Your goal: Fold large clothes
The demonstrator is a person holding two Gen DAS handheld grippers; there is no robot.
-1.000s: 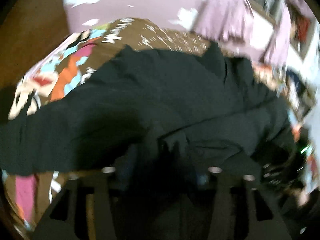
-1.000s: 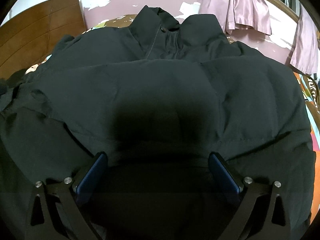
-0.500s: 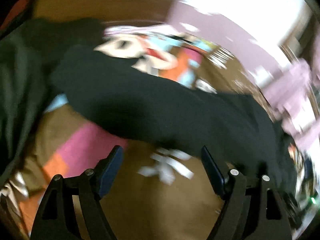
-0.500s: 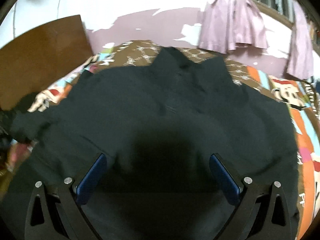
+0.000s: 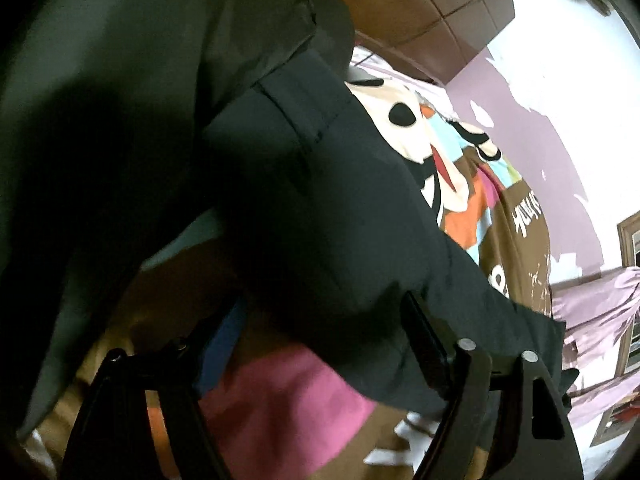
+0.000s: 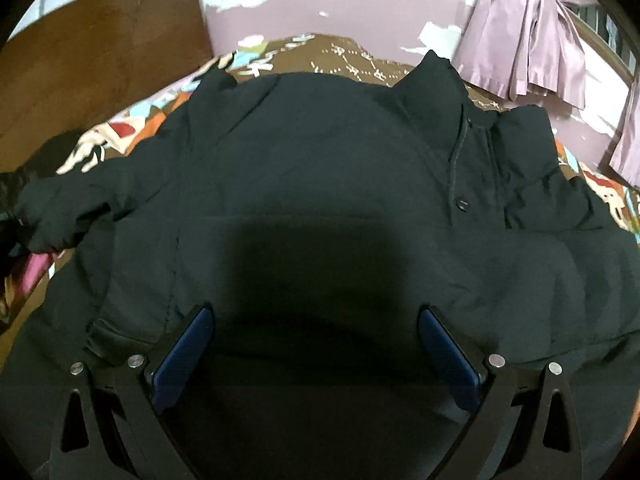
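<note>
Left wrist view: left gripper (image 5: 320,344) with fingers (image 5: 428,344) spread wide and released, set around the black sleeve (image 5: 328,216) of the jacket; contact with the cloth not discernible. Sleeve running from upper left, between the fingers, down past the right finger. Second dark garment (image 5: 120,80) beyond the left finger, filling the upper left. Patterned bedspread (image 5: 460,184) on the bed beyond the right finger, pink patch just below the sleeve between the fingers. Wooden headboard (image 5: 420,4) above; pale purple curtain (image 5: 592,312) far right.

Right wrist view: right gripper (image 6: 316,344) with blue-padded fingers (image 6: 180,356) spread wide, released, poised over the black jacket (image 6: 320,168); touching or not cannot be told. Jacket spread flat on the bedspread (image 6: 344,56), filling the space between and ahead of the fingers. Sleeve end (image 6: 60,208) beyond the left finger; collar (image 6: 436,80) and snap placket (image 6: 460,184) ahead of the right finger. Headboard (image 6: 100,48) at upper left, curtain (image 6: 528,32) at upper right.
</note>
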